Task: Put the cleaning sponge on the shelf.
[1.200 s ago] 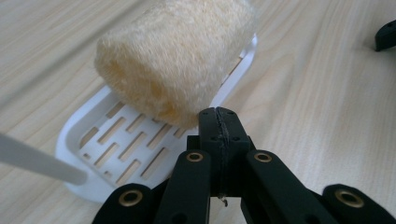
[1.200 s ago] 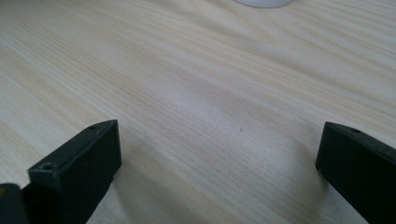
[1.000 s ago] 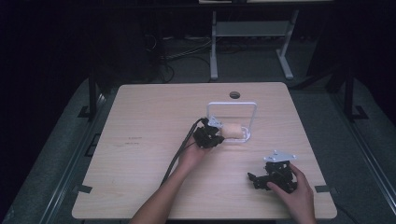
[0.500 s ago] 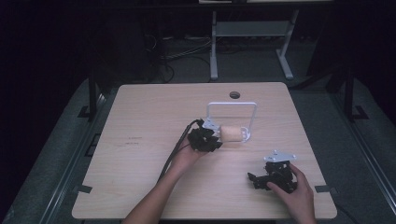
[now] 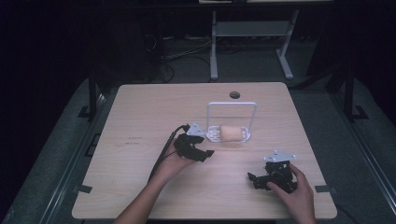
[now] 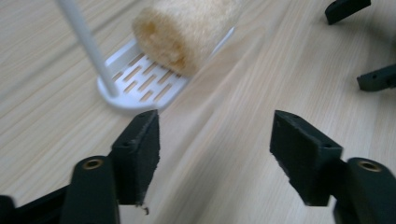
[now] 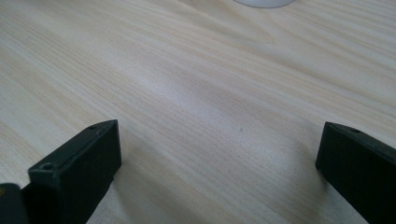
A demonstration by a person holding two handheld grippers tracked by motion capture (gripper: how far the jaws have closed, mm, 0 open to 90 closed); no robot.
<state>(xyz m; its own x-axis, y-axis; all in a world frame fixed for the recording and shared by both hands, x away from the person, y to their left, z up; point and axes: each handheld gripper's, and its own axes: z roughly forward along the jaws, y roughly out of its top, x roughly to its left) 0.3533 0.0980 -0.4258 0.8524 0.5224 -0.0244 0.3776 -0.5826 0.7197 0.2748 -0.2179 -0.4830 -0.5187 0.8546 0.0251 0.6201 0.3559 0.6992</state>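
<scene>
Your left gripper (image 6: 212, 140) hangs just short of the rack (image 6: 140, 84), jaws wide and empty; the sponge (image 6: 187, 30) lies on its tray. Your right gripper (image 5: 261, 179), also wide, waits well apart. Closing now could catch the rack's post and tip the sponge off.

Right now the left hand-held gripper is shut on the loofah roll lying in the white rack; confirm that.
Not quite. The left hand-held gripper is open, its jaws spread wide and short of the loofah roll, as the left gripper view shows. The roll does lie in the white rack.
</scene>
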